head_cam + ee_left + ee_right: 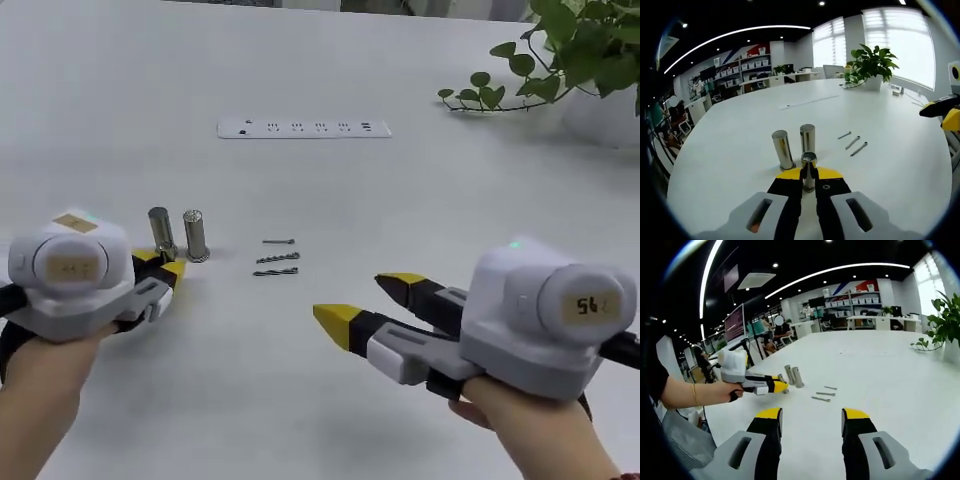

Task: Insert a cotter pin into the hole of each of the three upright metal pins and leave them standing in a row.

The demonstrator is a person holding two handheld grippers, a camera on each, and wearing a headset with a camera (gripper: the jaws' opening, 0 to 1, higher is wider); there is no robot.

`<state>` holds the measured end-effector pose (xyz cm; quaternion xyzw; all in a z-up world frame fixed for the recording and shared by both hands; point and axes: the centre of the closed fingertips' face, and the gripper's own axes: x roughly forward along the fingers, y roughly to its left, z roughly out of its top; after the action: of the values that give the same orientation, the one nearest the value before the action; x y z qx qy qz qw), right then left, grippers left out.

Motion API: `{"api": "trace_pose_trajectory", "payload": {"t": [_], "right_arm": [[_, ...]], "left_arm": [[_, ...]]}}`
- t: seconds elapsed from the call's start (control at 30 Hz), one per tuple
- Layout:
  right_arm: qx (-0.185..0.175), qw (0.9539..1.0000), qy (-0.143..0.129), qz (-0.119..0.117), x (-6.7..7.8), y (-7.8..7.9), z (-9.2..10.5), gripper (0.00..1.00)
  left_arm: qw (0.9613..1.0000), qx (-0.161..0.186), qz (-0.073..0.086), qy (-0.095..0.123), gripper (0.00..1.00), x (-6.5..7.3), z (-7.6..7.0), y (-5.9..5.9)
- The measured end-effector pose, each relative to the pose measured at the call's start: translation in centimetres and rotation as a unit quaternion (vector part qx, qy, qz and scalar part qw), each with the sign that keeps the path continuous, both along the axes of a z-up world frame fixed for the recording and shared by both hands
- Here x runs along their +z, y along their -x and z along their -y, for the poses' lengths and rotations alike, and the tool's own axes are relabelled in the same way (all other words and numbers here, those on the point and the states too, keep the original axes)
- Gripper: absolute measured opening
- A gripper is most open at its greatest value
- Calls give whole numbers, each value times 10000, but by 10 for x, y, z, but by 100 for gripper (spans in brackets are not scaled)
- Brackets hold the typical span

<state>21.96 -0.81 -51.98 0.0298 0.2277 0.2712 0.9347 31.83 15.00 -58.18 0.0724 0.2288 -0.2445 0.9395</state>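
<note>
**Left gripper (808,176) clamped on one upright metal pin (808,162); right gripper (366,300) empty, jaws spread.**
Two free pins (783,149) stand just behind it, and three cotter pins (852,142) lie nearby on the white table (420,200). The metal pins look rigid, heavy and slick: hold mid-shank, clear of the hole. The cotter pins look light and springy: pinch one end.

The right gripper (362,300) carries a small tan label (588,305) on its rounded back, at the end away from its jaws. It shows two dark digits that read 56 as seen, or 95 if turned the other way up. The left gripper (165,262) has a similar tan label (72,268) behind its jaws, with marks too blurred to read.
</note>
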Motion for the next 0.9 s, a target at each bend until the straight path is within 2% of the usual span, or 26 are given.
{"api": "trace_pose_trajectory", "payload": {"t": [0.13, 0.43, 0.63, 0.7, 0.83, 0.9], "right_arm": [[-4, 10000, -6, -5, 1, 3, 0, 43], [-12, 10000, -27, 13, 3, 8, 3, 42], [-7, 10000, -74, -8, 4, 11, 4, 42], [8, 10000, -70, -18, 3, 12, 3, 42], [13, 10000, -95, -26, 3, 12, 4, 42], [3, 9999, -99, -50, 2, 13, 5, 41]], "left_arm": [[9998, 12, -27, 179, 6, 5, 9, 6], [9995, -83, -65, 288, 6, 7, 32, 22], [9992, -33, -121, 376, 6, 3, 41, 27], [9992, -38, -137, 384, 6, 2, 43, 28], [9995, -105, -172, 263, 6, -4, 48, 30], [9994, -90, -129, 301, 6, -3, 47, 30]]}}
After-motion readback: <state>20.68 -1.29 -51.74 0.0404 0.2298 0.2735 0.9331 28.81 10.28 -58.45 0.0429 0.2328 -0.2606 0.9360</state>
